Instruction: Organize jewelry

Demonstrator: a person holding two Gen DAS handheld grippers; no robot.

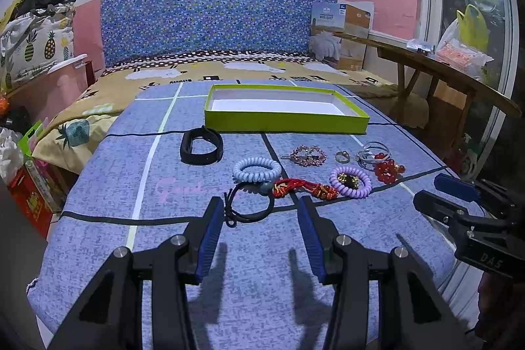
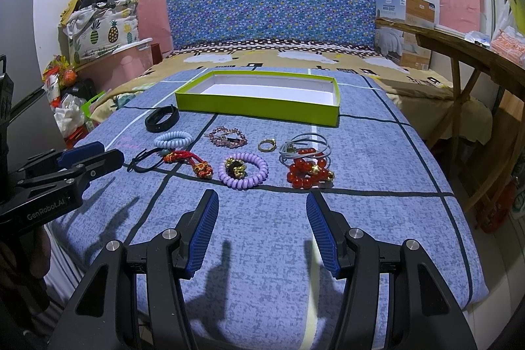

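Note:
An empty green box [image 1: 285, 120] [image 2: 259, 107] with a white inside sits on the blue bed cover. In front of it lie a black wristband [image 1: 201, 146], a pale blue coil tie [image 1: 257, 169], a black elastic [image 1: 249, 207], a red cord bracelet [image 1: 305, 188], a pink bead bracelet [image 1: 308, 155], a ring [image 1: 342, 156], a purple coil tie [image 2: 243, 170], grey loops [image 2: 303, 145] and a red bead bracelet [image 2: 306, 173]. My left gripper [image 1: 261, 212] is open just before the black elastic. My right gripper [image 2: 262, 205] is open, short of the purple tie.
The blue cover [image 1: 256, 268] lies over a bed with a patterned headboard [image 1: 216, 9]. A wooden bench [image 1: 443, 68] with bags stands to the right. A cardboard box [image 1: 341, 35] is at the back right. Bags and clutter [image 1: 29, 153] fill the floor at left.

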